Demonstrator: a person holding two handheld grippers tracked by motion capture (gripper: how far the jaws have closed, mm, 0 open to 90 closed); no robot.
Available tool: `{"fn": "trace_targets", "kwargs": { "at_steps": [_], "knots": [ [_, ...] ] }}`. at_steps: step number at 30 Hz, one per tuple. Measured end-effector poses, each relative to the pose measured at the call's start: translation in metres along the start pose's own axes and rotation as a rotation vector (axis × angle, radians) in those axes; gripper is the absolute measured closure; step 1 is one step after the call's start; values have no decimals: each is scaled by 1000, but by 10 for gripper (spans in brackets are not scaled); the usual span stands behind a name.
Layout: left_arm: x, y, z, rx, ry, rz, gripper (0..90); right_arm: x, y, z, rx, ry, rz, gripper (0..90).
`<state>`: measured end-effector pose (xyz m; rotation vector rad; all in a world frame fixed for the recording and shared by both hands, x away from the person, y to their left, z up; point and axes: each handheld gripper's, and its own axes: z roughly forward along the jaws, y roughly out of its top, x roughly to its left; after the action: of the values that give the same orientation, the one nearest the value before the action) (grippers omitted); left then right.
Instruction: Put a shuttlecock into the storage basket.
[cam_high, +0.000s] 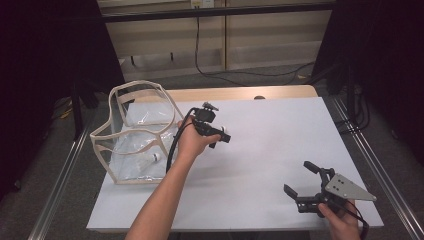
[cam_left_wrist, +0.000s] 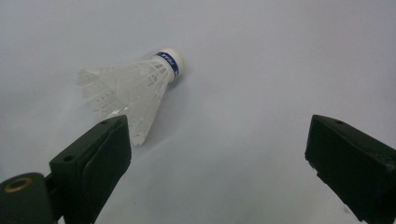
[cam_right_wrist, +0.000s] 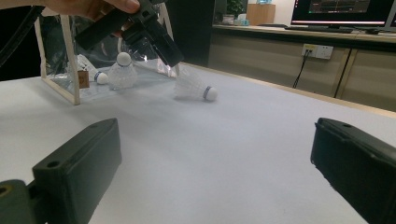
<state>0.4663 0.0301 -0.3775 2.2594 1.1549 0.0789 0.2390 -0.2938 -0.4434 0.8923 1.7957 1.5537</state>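
Your left claw (cam_left_wrist: 215, 154) hovers, jaws apart, over the white feathered shuttlecock (cam_left_wrist: 133, 86) on the tabletop (cam_left_wrist: 261, 70), apparently lined up to grasp; your right claw (cam_high: 306, 186) waits apart too.

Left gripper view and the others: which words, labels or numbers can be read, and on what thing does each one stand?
Shuttlecock: white letters on the blue band by its cork, too blurred to read.
Monitor: coloured lines of text, too small to read.
Tag in the clear bag: no print can be made out.
Nothing else carries text.
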Motion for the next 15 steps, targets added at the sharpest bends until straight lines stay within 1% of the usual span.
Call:
{"fn": "trace_targets", "kwargs": {
  "at_steps": [1, 3, 4, 8, 12, 15],
  "knots": [
    [1, 0, 1, 1, 6, 5, 70, 0, 0, 0, 0, 1, 2, 14],
    [1, -1, 3, -5, 9, -7, 74, 0, 0, 0, 0, 0, 3, 14],
    [2, -1, 4, -5, 13, -3, 75, 0, 0, 0, 2, 0, 1, 14],
    [4, 0, 7, -7, 41, -3, 86, 0, 0, 0, 0, 0, 2, 14],
    [4, -1, 12, -6, 46, -12, 91, 0, 0, 0, -1, 0, 5, 14],
    [5, -1, 14, -6, 54, -4, 96, 0, 0, 0, -1, 3, 2, 14]
  ]
}}
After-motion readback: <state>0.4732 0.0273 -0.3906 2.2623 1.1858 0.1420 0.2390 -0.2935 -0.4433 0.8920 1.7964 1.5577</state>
